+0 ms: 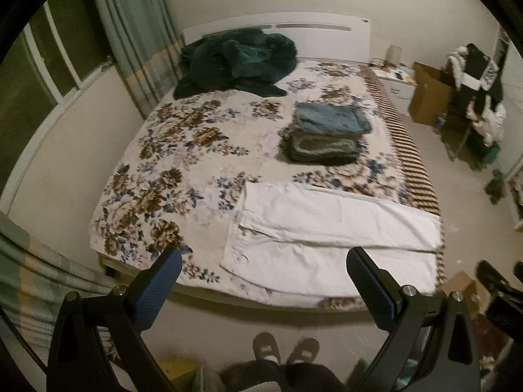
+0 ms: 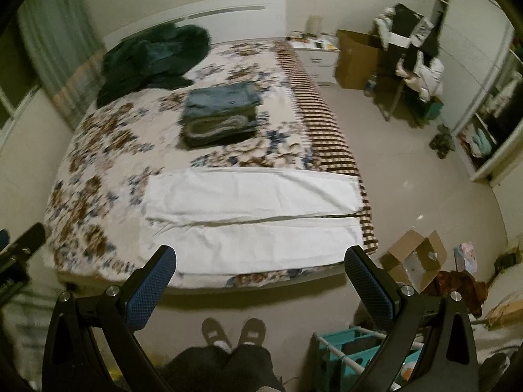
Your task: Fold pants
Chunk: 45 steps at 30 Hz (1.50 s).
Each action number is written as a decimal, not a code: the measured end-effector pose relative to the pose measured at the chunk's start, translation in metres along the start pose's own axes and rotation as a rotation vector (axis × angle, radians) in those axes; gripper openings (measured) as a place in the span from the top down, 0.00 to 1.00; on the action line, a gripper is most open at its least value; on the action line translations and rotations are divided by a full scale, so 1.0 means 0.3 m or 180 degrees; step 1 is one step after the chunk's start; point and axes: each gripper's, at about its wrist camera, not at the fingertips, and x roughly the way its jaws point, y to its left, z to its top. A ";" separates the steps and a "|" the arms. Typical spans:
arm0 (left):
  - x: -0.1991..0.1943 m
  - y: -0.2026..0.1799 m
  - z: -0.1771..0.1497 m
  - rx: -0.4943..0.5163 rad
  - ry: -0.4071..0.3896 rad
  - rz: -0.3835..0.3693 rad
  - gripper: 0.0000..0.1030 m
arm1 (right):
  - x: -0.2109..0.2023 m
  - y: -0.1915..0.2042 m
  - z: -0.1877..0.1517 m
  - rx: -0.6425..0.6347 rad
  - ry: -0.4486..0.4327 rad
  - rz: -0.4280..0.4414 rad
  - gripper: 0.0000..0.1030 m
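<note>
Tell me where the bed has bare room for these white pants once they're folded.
Free: the floral bedspread left of the folded stack, between the green blanket and the white pants. Crowded: the bed's right side with the stack, and the near edge under the pants.

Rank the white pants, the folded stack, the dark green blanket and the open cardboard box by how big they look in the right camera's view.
1. white pants
2. dark green blanket, though it lies farther away
3. folded stack
4. open cardboard box
</note>
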 end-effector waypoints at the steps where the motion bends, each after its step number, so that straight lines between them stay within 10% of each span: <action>1: 0.031 -0.007 0.000 -0.0007 -0.0001 0.0053 0.00 | 0.036 -0.016 0.005 0.0039 -0.0009 -0.0047 0.00; 19: 1.083 -0.144 0.208 -0.0241 0.1374 0.0282 0.00 | 1.201 -0.264 0.377 0.0895 0.0890 -0.0269 0.00; 32: 2.055 -0.041 0.336 -0.1543 0.2442 0.0234 0.00 | 2.240 -0.547 0.472 0.2317 0.1860 -0.0413 0.00; 39: 2.321 0.000 0.283 -0.2068 0.2856 0.0299 0.00 | 2.568 -0.684 0.471 0.2967 0.2022 -0.0437 0.00; 42: 2.313 0.019 0.272 -0.2096 0.2764 0.0469 0.23 | 2.682 -0.705 0.470 0.3151 0.2097 -0.0363 0.01; 45: 2.256 0.025 0.279 -0.2196 0.2530 0.0372 0.64 | 2.767 -0.709 0.470 0.3220 0.2131 -0.0309 0.28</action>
